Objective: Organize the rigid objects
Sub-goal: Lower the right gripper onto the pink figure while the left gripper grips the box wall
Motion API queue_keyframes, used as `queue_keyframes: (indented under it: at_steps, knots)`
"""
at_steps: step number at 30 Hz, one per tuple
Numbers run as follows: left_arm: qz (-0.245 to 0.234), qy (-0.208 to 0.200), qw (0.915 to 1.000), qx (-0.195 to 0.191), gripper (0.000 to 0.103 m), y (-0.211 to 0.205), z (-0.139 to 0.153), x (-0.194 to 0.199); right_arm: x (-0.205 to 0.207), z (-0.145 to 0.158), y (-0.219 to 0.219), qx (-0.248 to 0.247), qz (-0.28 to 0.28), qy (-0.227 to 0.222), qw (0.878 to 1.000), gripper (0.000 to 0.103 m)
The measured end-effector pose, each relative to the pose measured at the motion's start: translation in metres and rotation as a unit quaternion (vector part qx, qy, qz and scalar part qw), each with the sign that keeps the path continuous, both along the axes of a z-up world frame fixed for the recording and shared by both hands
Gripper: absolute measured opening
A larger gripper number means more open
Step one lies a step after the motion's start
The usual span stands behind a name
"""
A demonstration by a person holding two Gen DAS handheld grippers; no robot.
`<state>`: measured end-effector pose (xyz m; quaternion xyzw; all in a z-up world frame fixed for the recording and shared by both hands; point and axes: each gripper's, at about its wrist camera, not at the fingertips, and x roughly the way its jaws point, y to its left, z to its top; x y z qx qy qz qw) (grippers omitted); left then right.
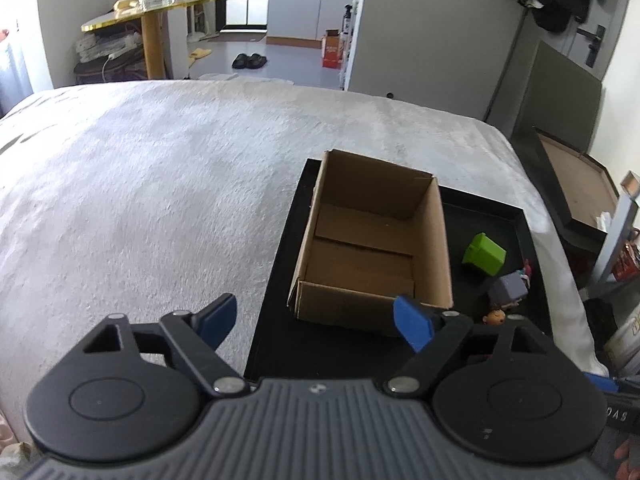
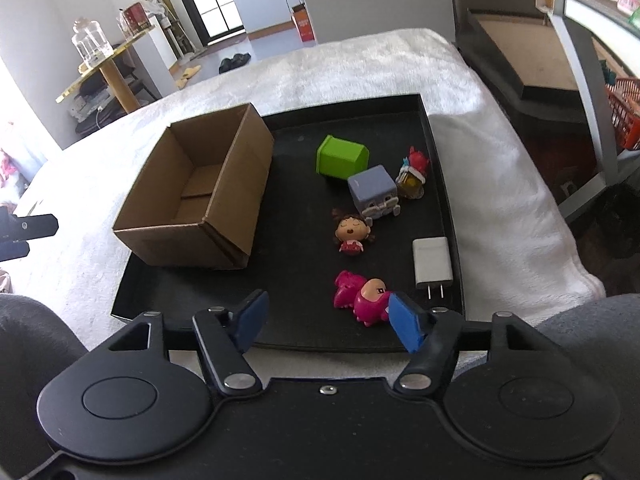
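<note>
White blanket (image 2: 500, 184), black tray (image 2: 440, 184), cardboard box (image 2: 224, 184) left side, toys right

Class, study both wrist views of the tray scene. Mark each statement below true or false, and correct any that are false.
1. The cardboard box is empty. True.
2. The green block lies inside the box. False: it lies on the black tray, beside the box.
3. The right gripper is open. True.
4. The left gripper holds the white charger. False: it is open and holds nothing; the charger lies on the tray.
5. The pink toy lies on the tray. True.
</note>
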<state>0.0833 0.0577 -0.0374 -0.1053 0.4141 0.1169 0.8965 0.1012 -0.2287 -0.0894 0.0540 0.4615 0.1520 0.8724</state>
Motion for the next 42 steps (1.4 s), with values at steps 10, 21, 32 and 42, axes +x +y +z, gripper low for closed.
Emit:
queue_keyframes:
  at_steps: [10, 21, 32, 42]
  knots:
    - [0.03, 0.029, 0.9991, -0.007, 0.069, 0.008, -0.022, 0.033, 0.026, -0.028, 0.0, 0.0, 0.003, 0.036, 0.999, 0.06]
    - [0.049, 0.055, 0.9973, -0.003, 0.06, 0.008, -0.041, 0.064, 0.049, -0.056, -0.01, 0.01, -0.013, 0.071, 0.997, 0.047]
    - [0.072, 0.077, 0.9945, -0.004, 0.052, 0.014, -0.062, 0.092, 0.064, -0.075, -0.009, 0.018, -0.024, 0.079, 0.996, 0.045]
    - [0.084, 0.098, 0.9915, -0.016, 0.041, 0.021, -0.077, 0.105, 0.065, -0.088, 0.007, 0.003, 0.009, 0.102, 0.995, 0.046]
